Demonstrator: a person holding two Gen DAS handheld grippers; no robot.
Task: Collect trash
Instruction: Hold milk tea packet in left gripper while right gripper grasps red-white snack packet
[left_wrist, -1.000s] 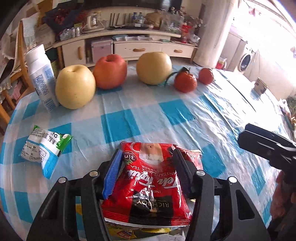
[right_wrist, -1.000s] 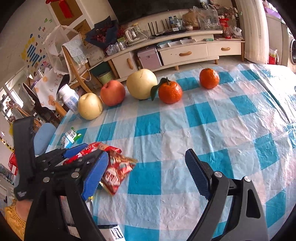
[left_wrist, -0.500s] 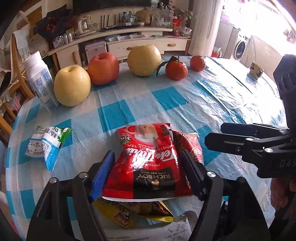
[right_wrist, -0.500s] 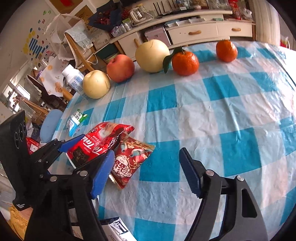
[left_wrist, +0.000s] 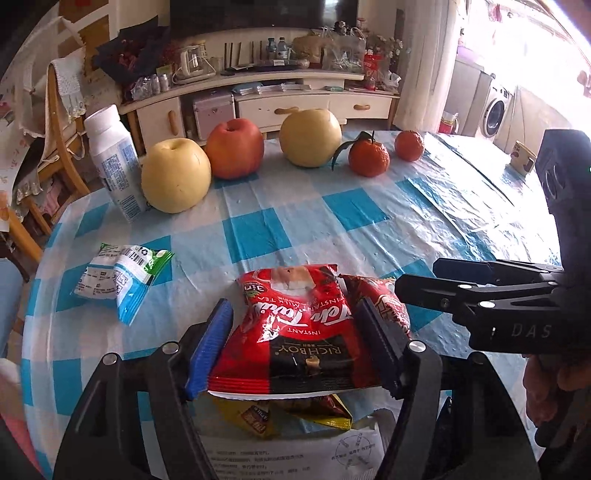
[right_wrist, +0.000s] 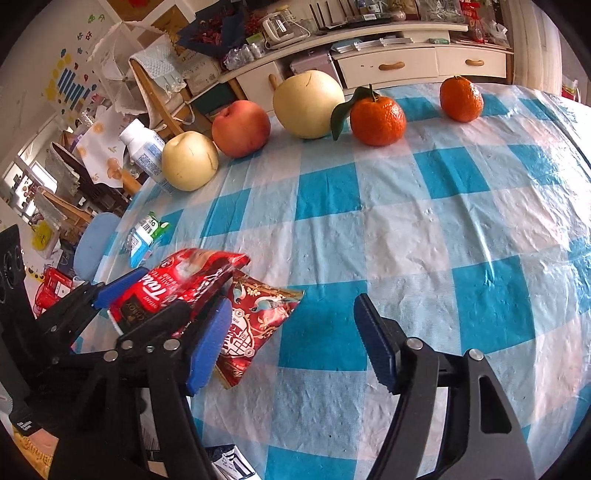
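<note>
Trash on the desk is four packets, as far as I can count. One glossy red milk-tea sachet (left_wrist: 295, 332) sits between the blue pads of the left tool (left_wrist: 295, 347), which pinches it by its two side edges and holds it above the cloth; its jaws are closing a little. Under this sachet, at the near desk edge, lies a crumpled yellow wrapper (left_wrist: 295, 415) on a white printed paper sheet (left_wrist: 295, 456). Just beside the held sachet, touching it, a red foil packet with bird pattern (right_wrist: 255, 321) lies flat on the blue-and-white checked plastic tablecloth (right_wrist: 406, 229). One green, white and blue wrapper (left_wrist: 118, 277) lies apart, near the left edge of the desk.

The right tool (right_wrist: 291, 343) hovers over the cloth with jaws spread and closing, nothing between them; its left pad is just beside the bird packet.

The middle and the right side of the desk are open cloth with free room. Along the far edge stands a row: two yellow pears (left_wrist: 175, 175), one red apple (left_wrist: 234, 147), two orange tangerines (left_wrist: 369, 158), and one white plastic bottle with blue label (left_wrist: 112, 162) at the left end, upright. I cannot tell what is inside the bottle.
</note>
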